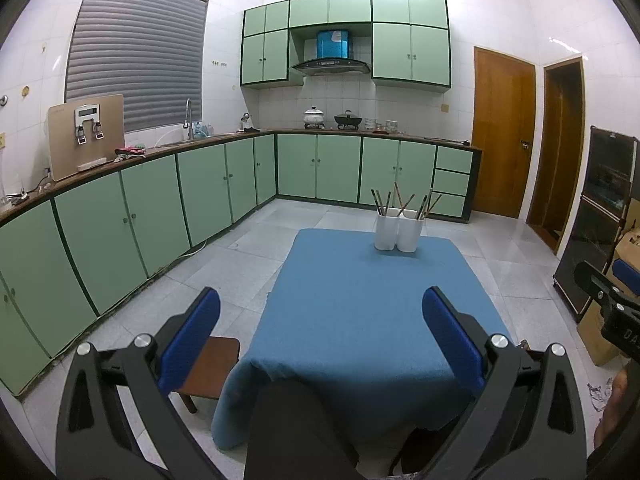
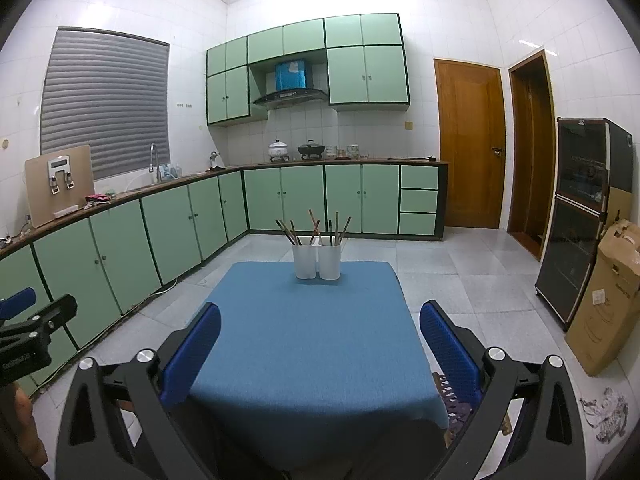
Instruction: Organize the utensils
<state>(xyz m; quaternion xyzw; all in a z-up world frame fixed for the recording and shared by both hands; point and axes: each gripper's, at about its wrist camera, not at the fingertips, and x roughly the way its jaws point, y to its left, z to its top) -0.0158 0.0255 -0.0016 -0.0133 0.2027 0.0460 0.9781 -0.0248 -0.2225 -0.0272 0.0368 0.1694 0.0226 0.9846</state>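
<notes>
Two white holders (image 1: 398, 233) (image 2: 318, 261) stand side by side at the far end of a table under a blue cloth (image 1: 360, 308) (image 2: 308, 336). Several brown chopsticks (image 1: 404, 202) (image 2: 316, 229) stick up out of both. My left gripper (image 1: 320, 336) hovers open over the near end of the table, nothing between its blue pads. My right gripper (image 2: 320, 344) is likewise open and empty above the near edge. Each gripper shows at the side of the other's view: the right gripper (image 1: 612, 300), the left gripper (image 2: 28, 328).
Green kitchen cabinets (image 1: 160, 208) run along the left and back walls. A small wooden stool (image 1: 212, 368) sits left of the table. A dark glass cabinet (image 2: 580, 216) and a cardboard box (image 2: 608, 296) stand at the right. Two wooden doors (image 2: 472, 144) are at the back right.
</notes>
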